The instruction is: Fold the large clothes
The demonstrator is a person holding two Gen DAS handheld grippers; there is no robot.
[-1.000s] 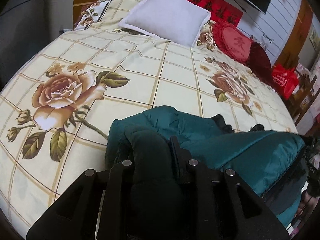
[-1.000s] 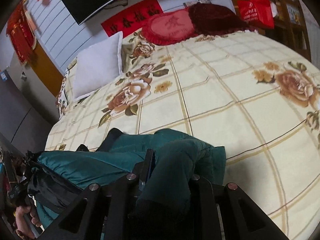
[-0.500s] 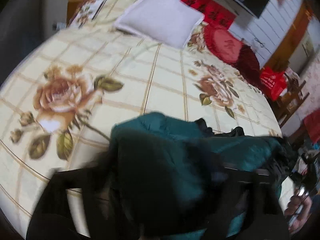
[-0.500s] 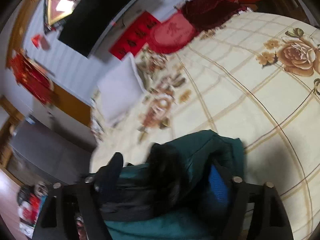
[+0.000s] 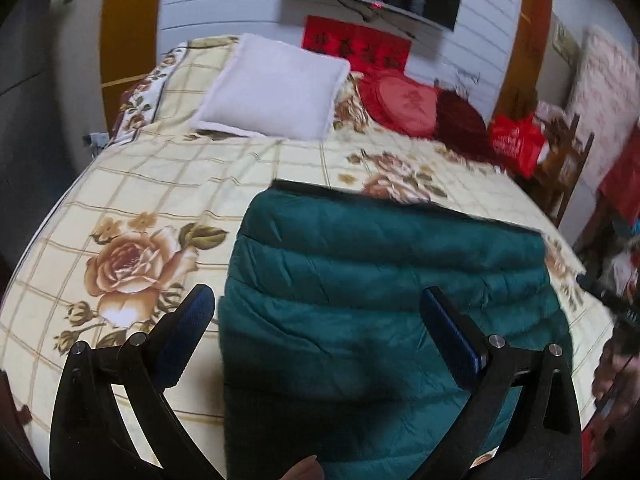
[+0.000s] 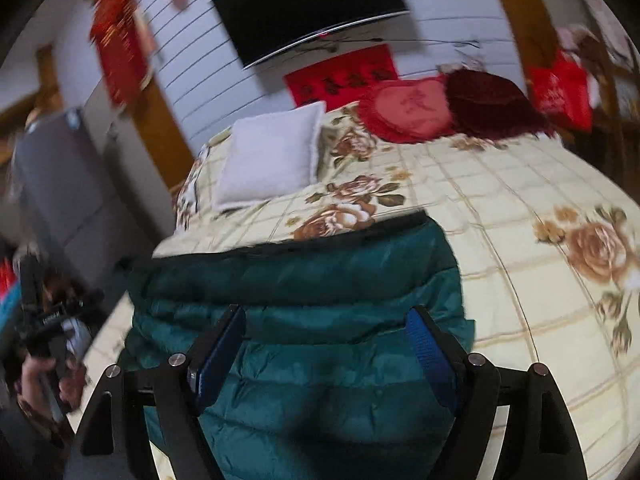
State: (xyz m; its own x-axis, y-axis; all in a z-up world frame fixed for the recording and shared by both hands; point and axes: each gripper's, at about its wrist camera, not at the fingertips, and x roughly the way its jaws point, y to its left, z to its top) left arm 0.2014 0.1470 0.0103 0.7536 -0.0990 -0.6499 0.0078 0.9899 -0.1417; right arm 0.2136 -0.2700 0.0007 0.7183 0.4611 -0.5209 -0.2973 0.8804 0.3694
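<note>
The teal jacket (image 5: 384, 300) lies flat on the bed (image 5: 168, 184), folded into a broad quilted block, and both grippers hang above it with nothing in them. The left gripper (image 5: 320, 312) has its fingers (image 5: 188, 320) spread wide: one blue pad sits over the rose-print sheet just off the jacket's left edge, the other over the quilting toward the jacket's right side. The right gripper (image 6: 328, 336) is parted as well, a little less wide, with both fingers (image 6: 428, 344) above the jacket near its right side. They hold nothing.

Now the edges. The jacket's far edge (image 6: 288, 244), trimmed in black, runs straight across the bed, facing the white pillow (image 5: 276, 88). Its left edge (image 5: 232, 272) drops cleanly toward the camera, slightly bulged at each quilted band. The right edge (image 6: 460, 280) is bulged too, with bare sheet opening beyond it.

There is plenty of room: open sheet lies left of the jacket, right of it, and between its far edge and the pillow. The red cushion (image 5: 400, 100) and the dark red one (image 5: 460, 120) sit well apart from the jacket at the head of the bed, beside the pillow. The near end of the jacket runs under the grippers, so I cannot tell where it stops.
</note>
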